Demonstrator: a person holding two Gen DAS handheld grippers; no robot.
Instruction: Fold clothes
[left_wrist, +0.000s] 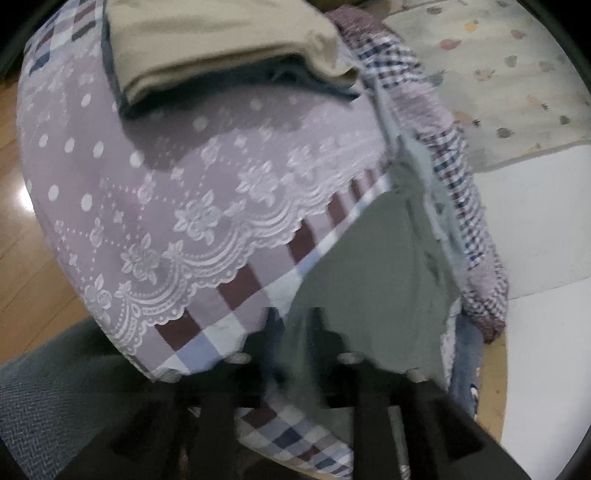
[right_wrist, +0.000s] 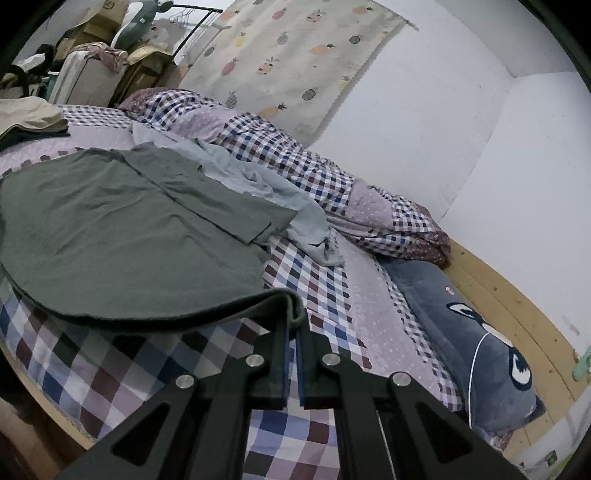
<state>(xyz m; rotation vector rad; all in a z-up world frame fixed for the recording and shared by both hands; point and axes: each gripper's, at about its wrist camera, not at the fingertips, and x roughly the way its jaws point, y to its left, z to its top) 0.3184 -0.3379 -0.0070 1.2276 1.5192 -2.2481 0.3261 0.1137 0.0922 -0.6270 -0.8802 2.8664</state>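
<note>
Lilac cotton with white dots, lace print and a checked border covers the bed, the largest thing in both views. Along its far side lies a rumpled checked quilt, and beyond that a cream wall hanging printed with pineapples hangs on the white wall. A blue-grey plush pillow with cartoon eyes rests at the bed's edge by the wooden frame.

Spread flat across the middle of the bed is the dark green knit garment, with one side panel already turned in over its body. Its near edge is lifted off the sheet. Just beside it, toward the quilt, a pale blue crumpled garment lies unfolded, touching the green one. Near the far corner sits a small stack of folded clothes, beige on top of dark grey.

The right claw is clenched on the green garment's doubled hem, its two jaws pressed together around the cloth. In the blurred left wrist view, the left claw has green fabric draped between its fingers; I cannot tell how tightly it grips.
</note>
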